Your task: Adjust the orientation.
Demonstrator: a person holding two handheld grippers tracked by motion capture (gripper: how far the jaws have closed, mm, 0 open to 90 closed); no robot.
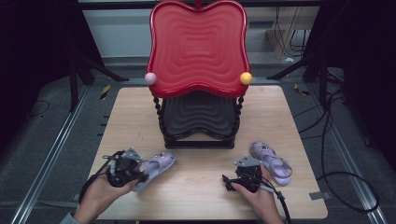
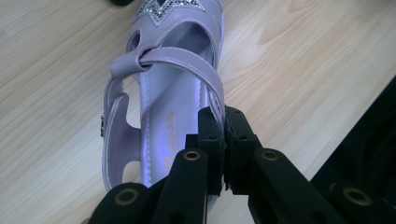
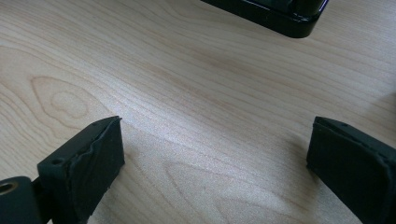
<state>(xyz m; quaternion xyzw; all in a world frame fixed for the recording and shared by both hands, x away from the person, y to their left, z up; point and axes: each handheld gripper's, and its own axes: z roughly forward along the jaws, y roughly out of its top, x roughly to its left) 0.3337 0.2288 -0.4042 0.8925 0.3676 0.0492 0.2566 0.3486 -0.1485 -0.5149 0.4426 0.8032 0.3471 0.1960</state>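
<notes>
A lilac sandal (image 1: 156, 167) (image 2: 163, 98) lies on the wooden table (image 1: 201, 186) at the front left. My left gripper (image 1: 135, 170) (image 2: 225, 122) is shut on the sandal's side edge near the heel, where a strap meets it. A second lilac sandal (image 1: 272, 161) lies at the front right. My right gripper (image 1: 247, 171) (image 3: 215, 154) stands open just left of that sandal, its jaws wide apart over bare wood with nothing between them.
A two-tier rack stands at the table's middle back, with a red wavy tray (image 1: 198, 46) on top and a black tray (image 1: 198, 116) beneath; its black base (image 3: 280, 14) lies ahead of my right gripper. Cables trail on the floor at the right.
</notes>
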